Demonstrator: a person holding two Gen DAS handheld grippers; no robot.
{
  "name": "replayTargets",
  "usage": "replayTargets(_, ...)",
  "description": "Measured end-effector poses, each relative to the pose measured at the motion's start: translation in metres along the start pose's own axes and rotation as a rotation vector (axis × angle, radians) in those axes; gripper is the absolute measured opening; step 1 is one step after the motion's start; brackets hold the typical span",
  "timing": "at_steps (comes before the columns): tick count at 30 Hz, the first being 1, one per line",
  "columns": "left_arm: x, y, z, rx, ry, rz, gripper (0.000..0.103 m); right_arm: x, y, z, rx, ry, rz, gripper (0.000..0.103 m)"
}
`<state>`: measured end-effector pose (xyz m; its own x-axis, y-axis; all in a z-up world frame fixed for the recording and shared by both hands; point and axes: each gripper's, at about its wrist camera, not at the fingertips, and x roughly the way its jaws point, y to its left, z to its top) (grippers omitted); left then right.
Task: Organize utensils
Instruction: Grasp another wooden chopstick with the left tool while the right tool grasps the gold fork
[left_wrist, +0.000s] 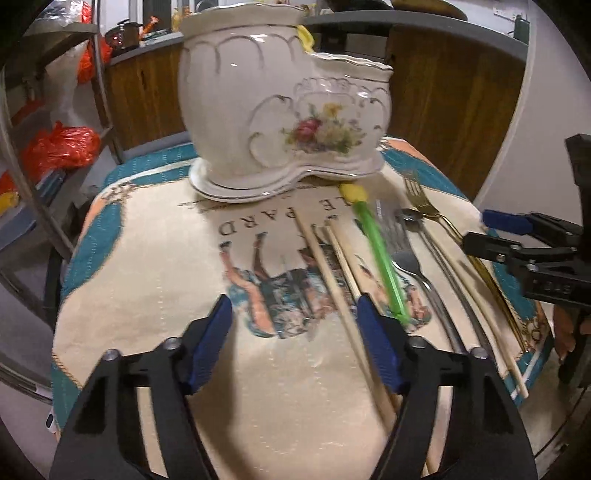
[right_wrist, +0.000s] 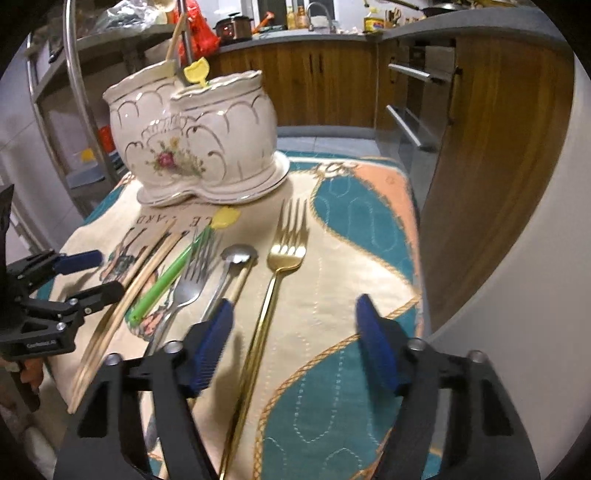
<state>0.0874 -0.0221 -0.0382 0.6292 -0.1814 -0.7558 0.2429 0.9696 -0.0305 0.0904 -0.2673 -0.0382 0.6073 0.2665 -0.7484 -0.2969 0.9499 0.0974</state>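
While both grippers hover over the cloth-covered worktop (right_wrist: 332, 258), their jaws stand partly apart and empty. Between the right gripper's (right_wrist: 295, 347) jaws lies the gold fork (right_wrist: 273, 280); wooden chopsticks (left_wrist: 332, 266) run just inside the left gripper's (left_wrist: 291, 343) right jaw. Beyond both stands the ceramic holder (left_wrist: 258, 110).

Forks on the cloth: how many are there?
2, maybe more hidden. The gold fork lies between the right claw's open fingers; the silver fork lies beside the green stick, partly under it.
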Motion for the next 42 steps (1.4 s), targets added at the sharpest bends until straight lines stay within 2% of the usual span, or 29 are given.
replayTargets(2,0.000,-0.004,0.001,0.016,0.003,-0.004,0.057,0.003,0.003,0.000,0.001,0.010,0.014,0.054)
replayTargets(3,0.000,-0.006,0.001,0.023,0.005,-0.008,0.051,0.005,0.004,0.001,0.001,0.015,0.024,0.051)
replayTargets(5,0.002,-0.009,0.002,0.041,0.011,-0.009,0.044,0.008,0.006,0.002,-0.001,0.024,0.032,0.046)
replayTargets(7,0.002,-0.010,0.004,0.044,0.018,-0.026,0.029,0.012,0.009,0.004,-0.003,0.033,0.031,0.041)
replayTargets(12,0.005,-0.007,0.012,0.045,0.049,-0.065,0.013,0.017,0.011,0.010,-0.011,0.048,0.015,0.035)
replayTargets(20,0.010,-0.005,0.019,0.071,0.094,-0.086,0.012,0.025,0.015,0.019,-0.039,0.062,-0.018,0.027)
replayTargets(22,0.011,-0.006,0.020,0.090,0.096,-0.080,0.010,0.025,0.019,0.019,-0.062,0.067,-0.018,0.016)
replayTargets(24,0.010,-0.008,0.019,0.130,0.102,-0.075,0.009,0.024,0.021,0.018,-0.081,0.074,-0.011,0.011)
replayTargets(25,0.009,-0.007,0.018,0.143,0.107,-0.080,0.006,0.023,0.022,0.017,-0.088,0.078,-0.005,0.010)
replayTargets(31,0.007,-0.002,0.017,0.157,0.122,-0.081,0.006,0.018,0.021,0.014,-0.101,0.102,0.014,0.007)
replayTargets(42,0.005,-0.005,0.011,0.162,0.046,-0.061,0.006,0.014,0.014,0.012,-0.078,0.066,0.017,0.006)
